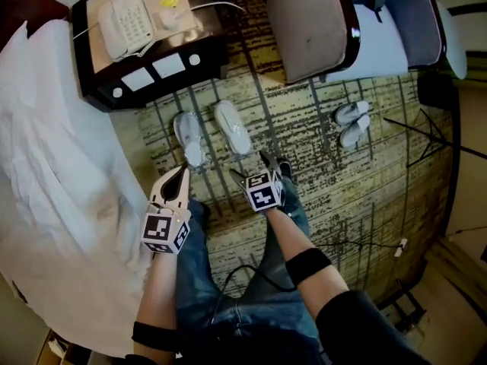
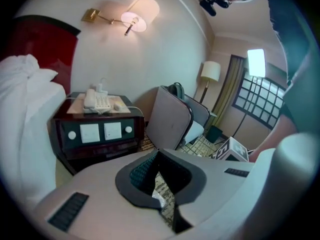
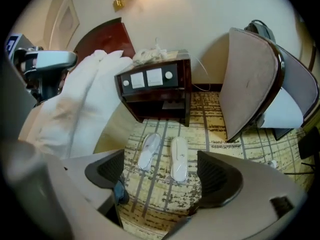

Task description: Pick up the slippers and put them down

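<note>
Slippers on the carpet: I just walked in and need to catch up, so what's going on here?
A person holds a claw in each hand above the carpet. The right claw is open and empty, aimed down at the white slippers lying side by side before the nightstand. The left claw is shut with nothing in it. Neither touches the slippers, so they are not yet picked up.

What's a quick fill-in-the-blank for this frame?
On the right gripper the jaws stand ___, with nothing between them.
On the left gripper the jaws are ___.
The phone sits on the ___.
The two slippers framed by the right gripper lie on the ___.
Missing: open; shut; nightstand; carpet.
</note>
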